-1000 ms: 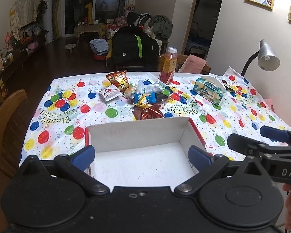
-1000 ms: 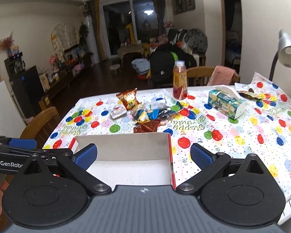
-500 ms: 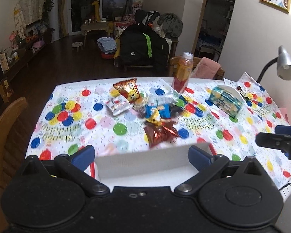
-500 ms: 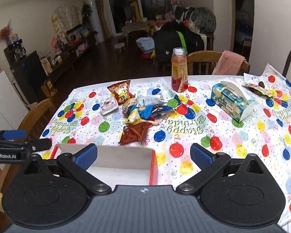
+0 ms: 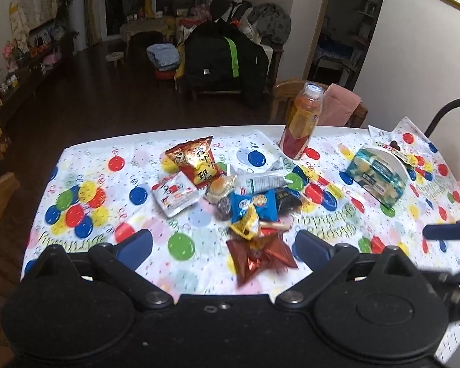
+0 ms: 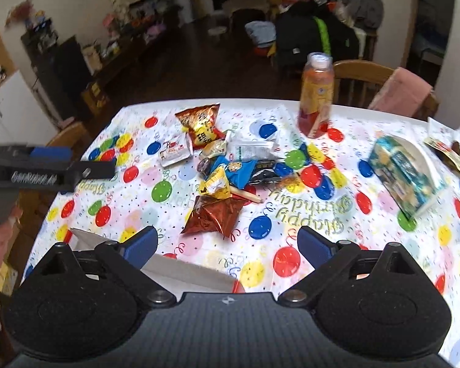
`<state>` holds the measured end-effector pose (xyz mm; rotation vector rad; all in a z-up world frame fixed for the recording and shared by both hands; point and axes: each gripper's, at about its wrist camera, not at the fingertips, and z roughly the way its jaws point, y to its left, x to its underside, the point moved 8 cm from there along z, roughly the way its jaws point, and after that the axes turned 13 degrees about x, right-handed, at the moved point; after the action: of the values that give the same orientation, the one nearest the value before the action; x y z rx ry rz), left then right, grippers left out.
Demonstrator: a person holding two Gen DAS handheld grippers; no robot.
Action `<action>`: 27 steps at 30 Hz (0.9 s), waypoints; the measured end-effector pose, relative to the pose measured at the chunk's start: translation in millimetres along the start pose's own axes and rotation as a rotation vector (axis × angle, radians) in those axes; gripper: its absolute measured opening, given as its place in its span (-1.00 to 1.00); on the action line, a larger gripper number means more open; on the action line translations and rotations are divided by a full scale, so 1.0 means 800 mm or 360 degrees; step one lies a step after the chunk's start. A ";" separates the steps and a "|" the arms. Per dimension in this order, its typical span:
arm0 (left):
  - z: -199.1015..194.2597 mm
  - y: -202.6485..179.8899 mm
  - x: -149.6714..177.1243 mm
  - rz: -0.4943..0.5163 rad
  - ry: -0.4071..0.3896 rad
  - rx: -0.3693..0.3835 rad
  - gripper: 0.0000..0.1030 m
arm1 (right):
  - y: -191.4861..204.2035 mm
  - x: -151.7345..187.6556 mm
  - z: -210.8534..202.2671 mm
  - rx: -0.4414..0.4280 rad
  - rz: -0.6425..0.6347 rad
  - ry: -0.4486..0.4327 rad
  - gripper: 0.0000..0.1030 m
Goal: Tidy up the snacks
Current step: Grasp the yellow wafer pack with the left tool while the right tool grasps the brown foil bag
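Left gripper point(image 5: 223, 244): jaws spread wide, nothing between them; it hovers over the near edge of the table, with the red foil packet lying in the gap beyond its blue pads.
Right gripper point(image 6: 227, 243): jaws spread wide, gripping nothing; it hangs above the near part of the table, to the right of the left gripper.
Table cover point(image 5: 107, 190): white cloth printed with coloured balloons and "Happy Birthday" lettering, spread across the whole top.
Snack pile point(image 5: 254, 202): loose heap at mid-table, packets overlapping and touching one another.
Red foil packet point(image 5: 259, 257): nearest item of the pile, crumpled, lying flat.
Yellow packet point(image 6: 216, 185): just beyond the red foil packet, resting on a blue packet point(image 5: 254, 204).
Orange chip bag point(image 5: 196, 161): far left of the pile, tilted, lying flat.
White sachet point(image 5: 174, 194): left of the pile, touching the near corner of the orange chip bag.
Clear wrapped pack point(image 5: 260, 181): far side of the pile, behind the blue packet.
Box point(image 6: 184, 271): white interior, red outer edge; only its far wall shows in the right wrist view, at the near edge, partly behind the right gripper's left finger.
Bottle point(image 5: 302, 122): upright at the far edge, orange-red contents, white cap.
Tissue box point(image 5: 377, 174): teal pattern, right side of the table, well apart from the pile.
Lamp point(image 5: 444, 110): black neck at the far right; head cut off by the frame.
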<state>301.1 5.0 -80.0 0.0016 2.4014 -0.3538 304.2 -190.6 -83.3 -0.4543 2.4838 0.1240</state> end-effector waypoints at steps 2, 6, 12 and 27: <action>0.022 0.001 -0.009 0.0001 0.0037 0.0021 0.92 | 0.004 -0.005 0.020 -0.0017 -0.0054 0.0028 0.91; 0.072 0.002 -0.020 -0.0035 0.0138 0.0069 0.88 | 0.012 -0.009 0.056 -0.0044 -0.0128 0.0091 0.91; 0.138 0.004 -0.020 -0.0026 0.0266 0.0069 0.85 | 0.018 -0.013 0.107 -0.0060 -0.0204 0.0181 0.76; 0.242 0.022 0.000 -0.0094 0.0481 0.0073 0.58 | 0.042 0.005 0.203 -0.0148 -0.0310 0.0380 0.58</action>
<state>428.4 -26.9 -224.0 0.0051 2.6954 -0.4647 378.8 -128.9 -218.2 -0.7884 2.6559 0.1122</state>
